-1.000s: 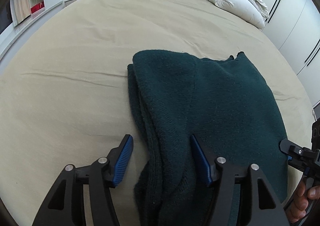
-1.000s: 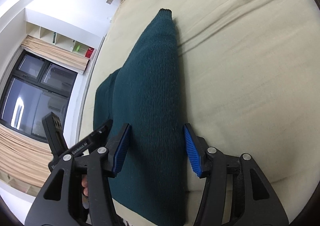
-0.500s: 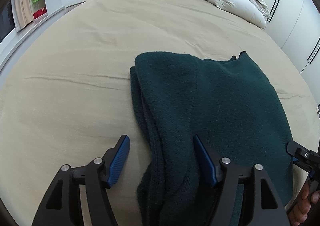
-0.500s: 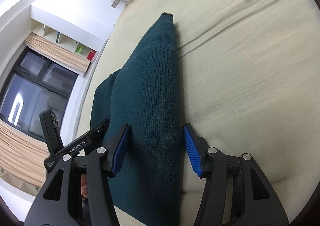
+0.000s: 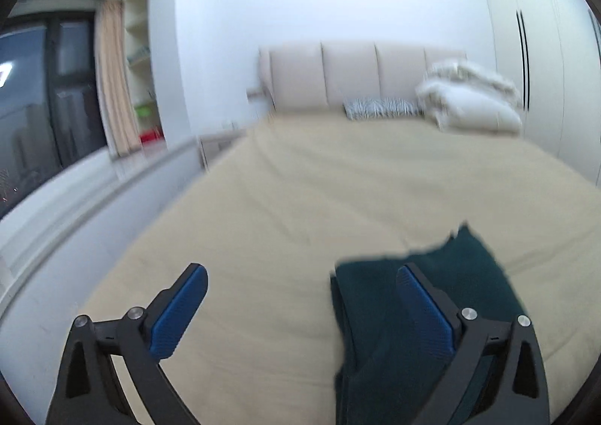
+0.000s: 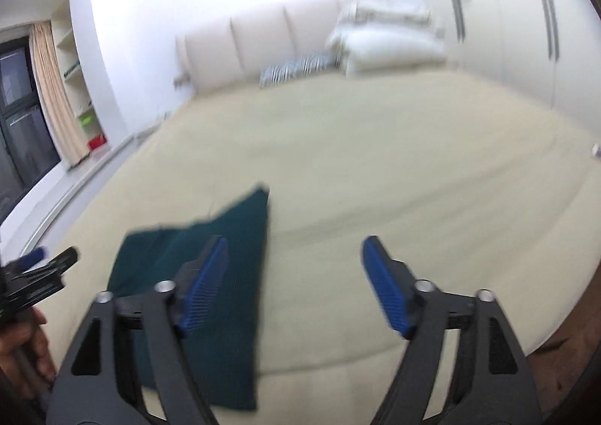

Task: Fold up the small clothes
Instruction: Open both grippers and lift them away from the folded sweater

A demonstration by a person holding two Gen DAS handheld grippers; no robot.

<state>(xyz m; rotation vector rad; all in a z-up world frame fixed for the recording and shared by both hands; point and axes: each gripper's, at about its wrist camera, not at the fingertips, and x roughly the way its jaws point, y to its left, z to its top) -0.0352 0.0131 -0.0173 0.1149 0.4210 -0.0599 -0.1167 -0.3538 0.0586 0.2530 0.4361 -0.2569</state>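
A folded dark green knit garment (image 5: 465, 286) lies flat on the beige bed (image 5: 300, 199). In the left wrist view it is at the lower right, partly behind the right finger. My left gripper (image 5: 300, 297) is open and empty, raised above the bed to the garment's left. In the right wrist view the garment (image 6: 233, 237) lies at the lower left. My right gripper (image 6: 295, 274) is open and empty, raised above the bed at the garment's right edge. The left gripper also shows in the right wrist view (image 6: 37, 271) at the far left. Both views are blurred.
White pillows (image 5: 469, 102) and a zebra-striped cushion (image 5: 383, 107) lie by the padded headboard (image 5: 353, 75). White wardrobes (image 5: 544, 68) stand at the right. A dark window with a curtain (image 5: 112, 83) and shelves are at the left.
Both grippers have lifted and tilted up off the garment, now looking toward the headboard. The jaws have stayed open. The garment stays folded on the bed.
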